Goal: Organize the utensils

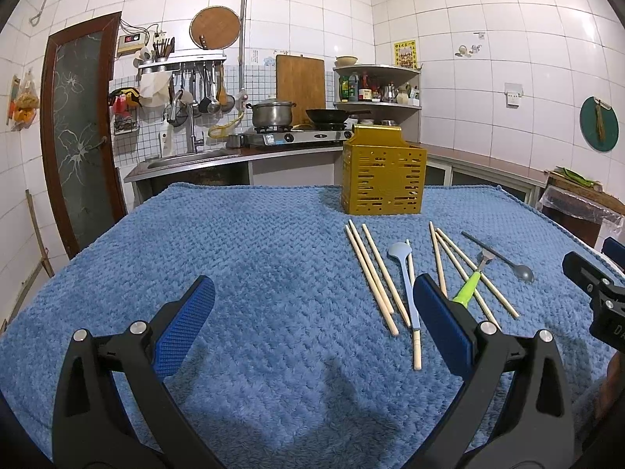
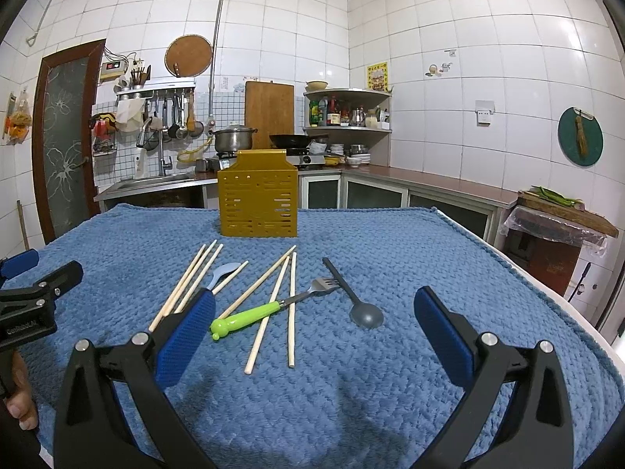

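A yellow slotted utensil holder [image 1: 383,172] [image 2: 258,195] stands upright at the far side of the blue towel. In front of it lie several wooden chopsticks [image 1: 371,273] [image 2: 291,308], a light blue spoon [image 1: 406,277] [image 2: 222,273], a fork with a green handle [image 1: 470,279] [image 2: 269,308] and a dark grey spoon [image 1: 504,258] [image 2: 353,297]. My left gripper [image 1: 312,301] is open and empty above the towel, left of the utensils. My right gripper [image 2: 314,305] is open and empty, hovering just short of the fork and grey spoon.
The blue towel [image 1: 234,258] [image 2: 390,242] covers the table, whose right edge [image 2: 547,285] drops off. Behind are a sink counter [image 1: 187,160], a stove with a pot [image 1: 273,115] and a corner shelf [image 2: 347,111].
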A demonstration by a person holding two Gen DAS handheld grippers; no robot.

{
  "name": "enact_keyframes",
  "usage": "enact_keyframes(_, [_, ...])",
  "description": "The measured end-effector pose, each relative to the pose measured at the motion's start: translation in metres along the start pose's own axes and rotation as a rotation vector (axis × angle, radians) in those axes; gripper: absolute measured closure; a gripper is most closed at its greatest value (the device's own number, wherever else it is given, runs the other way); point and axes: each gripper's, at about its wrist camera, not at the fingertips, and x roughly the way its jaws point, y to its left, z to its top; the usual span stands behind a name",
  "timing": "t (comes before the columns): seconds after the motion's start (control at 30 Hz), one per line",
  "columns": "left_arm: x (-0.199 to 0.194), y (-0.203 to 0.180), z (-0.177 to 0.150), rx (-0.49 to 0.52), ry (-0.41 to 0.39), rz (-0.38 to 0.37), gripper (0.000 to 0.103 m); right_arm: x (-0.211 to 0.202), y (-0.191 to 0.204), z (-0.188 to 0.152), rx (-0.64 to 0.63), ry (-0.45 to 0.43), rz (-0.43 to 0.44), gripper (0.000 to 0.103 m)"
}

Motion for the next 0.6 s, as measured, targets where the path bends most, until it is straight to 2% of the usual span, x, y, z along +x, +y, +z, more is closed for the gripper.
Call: enact_keyframes(0.6, [0.0029, 0.0009, -0.0005, -0.003, 0.004, -0.003, 0.005, -0.0006, 0.0005, -0.0004, -0.001, 0.000, 0.000, 0.004])
